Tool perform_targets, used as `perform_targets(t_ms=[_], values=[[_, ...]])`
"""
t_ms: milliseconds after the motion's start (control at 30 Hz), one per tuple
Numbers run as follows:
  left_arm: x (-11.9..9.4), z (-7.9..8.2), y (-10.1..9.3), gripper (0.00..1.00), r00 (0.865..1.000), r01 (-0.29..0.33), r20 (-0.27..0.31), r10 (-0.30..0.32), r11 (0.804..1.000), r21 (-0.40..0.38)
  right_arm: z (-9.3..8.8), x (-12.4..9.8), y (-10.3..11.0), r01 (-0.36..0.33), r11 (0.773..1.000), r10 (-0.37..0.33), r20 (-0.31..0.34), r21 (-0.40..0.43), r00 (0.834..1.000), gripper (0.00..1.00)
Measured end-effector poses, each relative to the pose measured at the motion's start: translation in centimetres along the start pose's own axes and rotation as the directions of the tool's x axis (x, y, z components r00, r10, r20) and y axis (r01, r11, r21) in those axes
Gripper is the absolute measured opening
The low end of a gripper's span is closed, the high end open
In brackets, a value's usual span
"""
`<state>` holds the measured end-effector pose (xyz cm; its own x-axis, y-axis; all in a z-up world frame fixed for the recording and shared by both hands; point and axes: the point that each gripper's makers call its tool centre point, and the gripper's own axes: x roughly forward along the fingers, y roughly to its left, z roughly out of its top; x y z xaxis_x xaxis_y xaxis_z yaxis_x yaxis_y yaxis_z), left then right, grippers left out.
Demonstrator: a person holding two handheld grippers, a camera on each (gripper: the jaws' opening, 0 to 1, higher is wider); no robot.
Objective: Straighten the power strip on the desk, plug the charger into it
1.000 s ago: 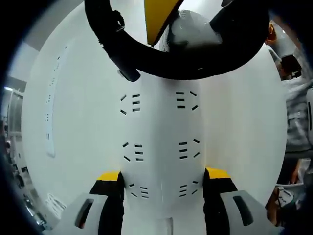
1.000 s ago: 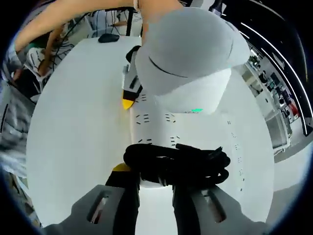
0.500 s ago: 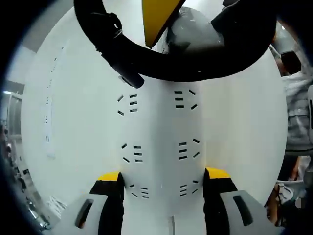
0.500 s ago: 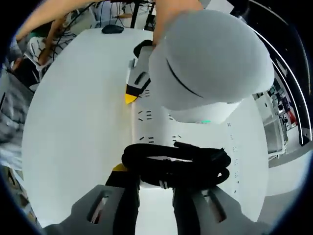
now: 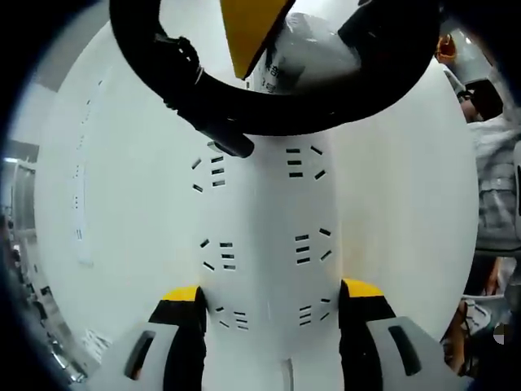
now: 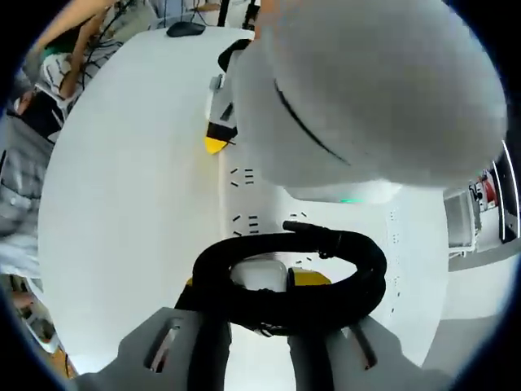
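Note:
The white power strip (image 5: 264, 244) lies on the white desk (image 5: 138, 244) and runs up the middle of the left gripper view. My left gripper (image 5: 271, 297) is shut on its near end, one jaw on each long side. Over the strip's far end hangs my right gripper (image 5: 248, 28), shut on the white charger (image 5: 313, 53), with the coiled black cable (image 5: 195, 81) looped under it. In the right gripper view my right gripper (image 6: 255, 281) holds the charger (image 6: 259, 273) inside the cable coil (image 6: 358, 261), just above the strip (image 6: 244, 204). The left gripper's yellow fingertip (image 6: 215, 145) rests against the strip's side.
A second white power strip (image 5: 81, 204) lies flat along the desk, also seen as a socket row (image 6: 395, 244). A black mouse (image 6: 186, 28) sits at the desk's far end. People stand beside the desk (image 5: 496, 187), (image 6: 24, 163).
My right gripper has tilted and come nearer the strip with the charger. The cable coil has opened out and the charger's white body now shows between the right jaws. The left gripper keeps its hold.

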<state>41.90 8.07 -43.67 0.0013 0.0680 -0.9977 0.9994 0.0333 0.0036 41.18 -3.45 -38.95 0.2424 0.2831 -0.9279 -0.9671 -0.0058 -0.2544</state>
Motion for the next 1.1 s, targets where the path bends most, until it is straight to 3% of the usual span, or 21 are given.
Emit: perform_targets(t_ms=[100, 300, 833, 1000, 1100], values=[[0.0, 0.0, 0.0, 0.65, 1.000, -0.003, -0.005, 0.003, 1.000, 0.000, -0.1, 0.0, 0.2, 0.011, 1.000, -0.011, -0.013, -0.006, 1.000, 0.23], [0.0, 0.0, 0.0, 0.67, 1.000, -0.003, -0.022, 0.003, 1.000, -0.008, 0.0, -0.2, 0.0, 0.080, 0.997, -0.080, 0.051, -0.001, 0.995, 0.23], [0.0, -0.1, -0.1, 0.70, 0.999, -0.001, -0.044, 0.000, 1.000, -0.020, 0.2, -0.3, -0.3, 0.101, 0.995, -0.099, 0.121, -0.008, 0.988, 0.24], [0.1, -0.8, -0.4, 0.77, 1.000, 0.005, -0.005, -0.005, 0.996, -0.092, 0.4, -0.3, -0.2, 0.090, 0.995, -0.084, 0.158, -0.032, 0.984, 0.25], [0.1, -1.2, 0.4, 0.91, 0.998, -0.033, 0.041, 0.040, 0.989, -0.146, 0.4, -0.3, -0.2, 0.086, 0.996, -0.078, 0.175, -0.036, 0.981, 0.25]])
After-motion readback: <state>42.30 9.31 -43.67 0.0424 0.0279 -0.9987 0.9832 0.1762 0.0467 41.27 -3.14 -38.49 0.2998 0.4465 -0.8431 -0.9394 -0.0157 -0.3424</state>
